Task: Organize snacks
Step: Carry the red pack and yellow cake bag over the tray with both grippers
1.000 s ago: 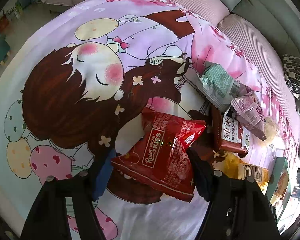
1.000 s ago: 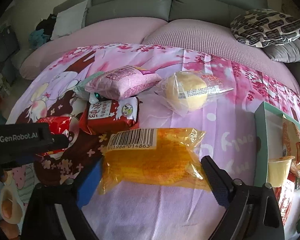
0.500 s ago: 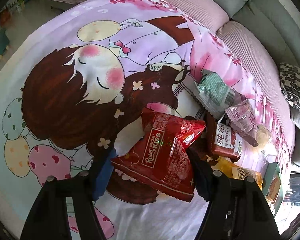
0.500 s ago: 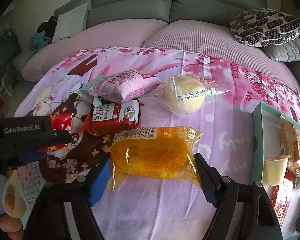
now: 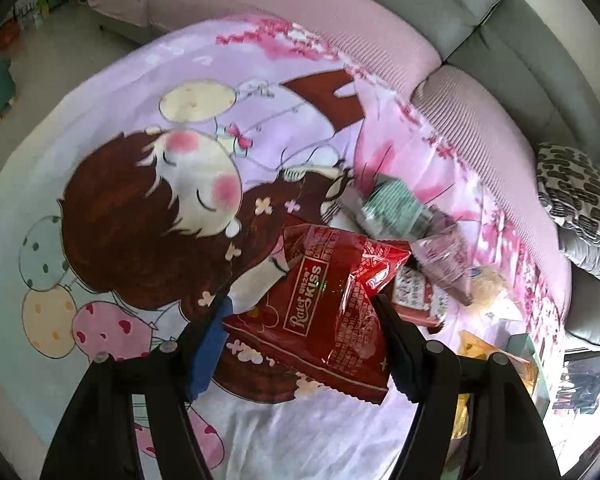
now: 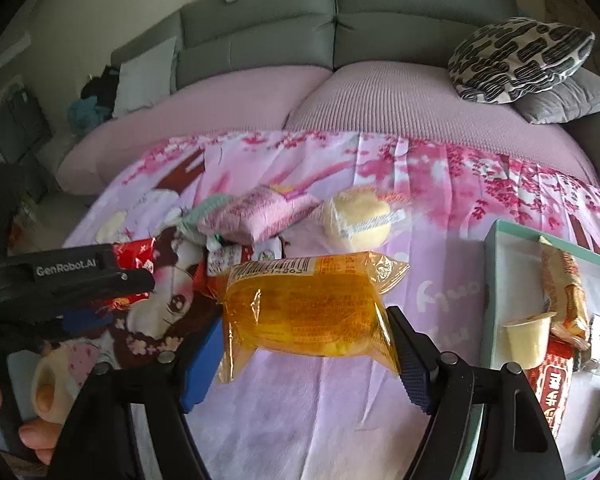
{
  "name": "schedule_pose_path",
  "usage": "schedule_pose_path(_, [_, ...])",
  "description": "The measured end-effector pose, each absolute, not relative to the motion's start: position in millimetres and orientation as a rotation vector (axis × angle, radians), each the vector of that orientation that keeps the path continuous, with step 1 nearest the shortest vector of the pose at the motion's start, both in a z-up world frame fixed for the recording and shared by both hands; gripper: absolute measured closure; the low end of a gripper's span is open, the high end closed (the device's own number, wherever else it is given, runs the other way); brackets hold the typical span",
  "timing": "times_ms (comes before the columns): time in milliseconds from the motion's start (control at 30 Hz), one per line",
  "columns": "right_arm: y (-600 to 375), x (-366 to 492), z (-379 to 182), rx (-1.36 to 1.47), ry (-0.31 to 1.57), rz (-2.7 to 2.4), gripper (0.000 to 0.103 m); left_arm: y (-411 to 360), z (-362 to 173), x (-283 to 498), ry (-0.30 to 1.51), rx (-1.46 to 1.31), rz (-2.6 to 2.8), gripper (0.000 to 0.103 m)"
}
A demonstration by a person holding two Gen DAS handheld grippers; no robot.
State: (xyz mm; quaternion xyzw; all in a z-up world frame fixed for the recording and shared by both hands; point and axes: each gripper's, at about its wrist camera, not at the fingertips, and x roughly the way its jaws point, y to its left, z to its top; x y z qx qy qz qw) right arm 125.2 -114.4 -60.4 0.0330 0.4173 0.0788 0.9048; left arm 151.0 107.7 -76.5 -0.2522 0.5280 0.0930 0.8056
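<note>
Between the left gripper's (image 5: 300, 320) black arms, one blue-padded, sits a glossy red packet (image 5: 332, 308) with white lettering in a white frame. Under it spreads a pale lilac sheet (image 5: 140, 92) printed with a brown-haired cartoon girl, spotted balloons (cream, mint, yellow, pink) and pink blossom. Beyond the tips lie a green-and-white striped packet (image 5: 392, 208) and a pink one (image 5: 444, 260). The right gripper (image 6: 306, 340) frames a translucent orange-yellow packet (image 6: 308, 304) bearing a white barcode strip. To its right a teal-rimmed box (image 6: 496, 280) holds red and orange wrappers. Far ahead, a black-and-white blotched cushion (image 6: 520, 56) lies on a grey sofa (image 6: 332, 20).
</note>
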Motion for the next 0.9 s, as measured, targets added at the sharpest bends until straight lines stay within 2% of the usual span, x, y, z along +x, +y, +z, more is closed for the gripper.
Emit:
schedule_pose_path(500, [-173,119,-40,0.182,0.843,0.041,0.024,71,-44,147,1.05,-0.454,0.116,0.031])
schedule_pose_path(900, [-259,113,-36,0.333,0.849,-0.138,0.024,-10,-29,148,1.027,-0.316,-0.082,0.031])
